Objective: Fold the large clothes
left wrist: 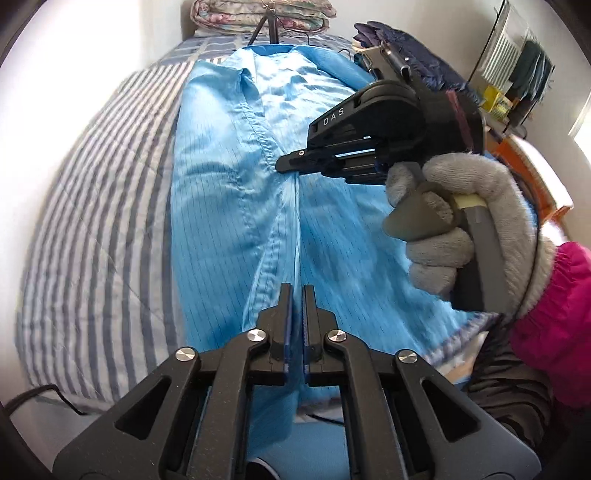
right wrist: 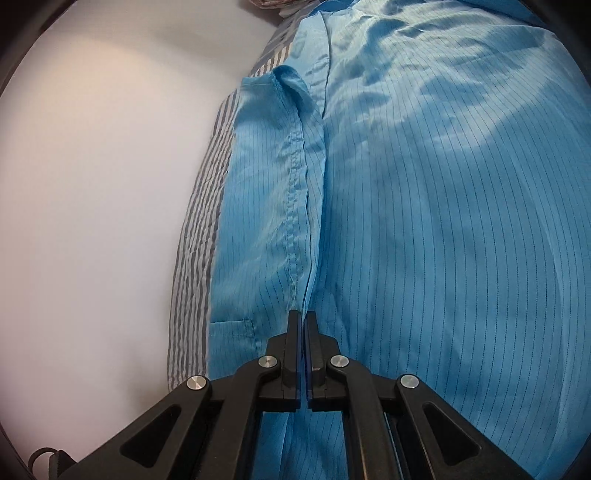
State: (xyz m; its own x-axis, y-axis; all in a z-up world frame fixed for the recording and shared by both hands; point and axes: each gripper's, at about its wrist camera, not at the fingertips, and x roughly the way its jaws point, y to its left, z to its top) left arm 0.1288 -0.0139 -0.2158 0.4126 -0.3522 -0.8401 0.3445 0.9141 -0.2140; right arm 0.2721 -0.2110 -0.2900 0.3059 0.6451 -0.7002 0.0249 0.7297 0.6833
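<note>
A large light-blue pinstriped garment (left wrist: 229,206) lies lengthwise on a striped bed (left wrist: 103,206), collar at the far end. My left gripper (left wrist: 297,290) is shut on a raised fold of it near the hem. A taut crease runs from there up to my right gripper (left wrist: 282,164), held by a grey-gloved hand (left wrist: 461,221) and also shut on the cloth. In the right wrist view the right gripper (right wrist: 303,315) pinches the garment (right wrist: 443,221) where its stitched front edge meets the fingertips.
A white wall (right wrist: 92,184) borders the bed's striped sheet (right wrist: 199,221) on the left. A folded floral quilt (left wrist: 258,14) and a tripod (left wrist: 269,29) stand at the head. Dark blue clothes (left wrist: 417,55) are piled at the far right. A pink sleeve (left wrist: 546,325) is at the right.
</note>
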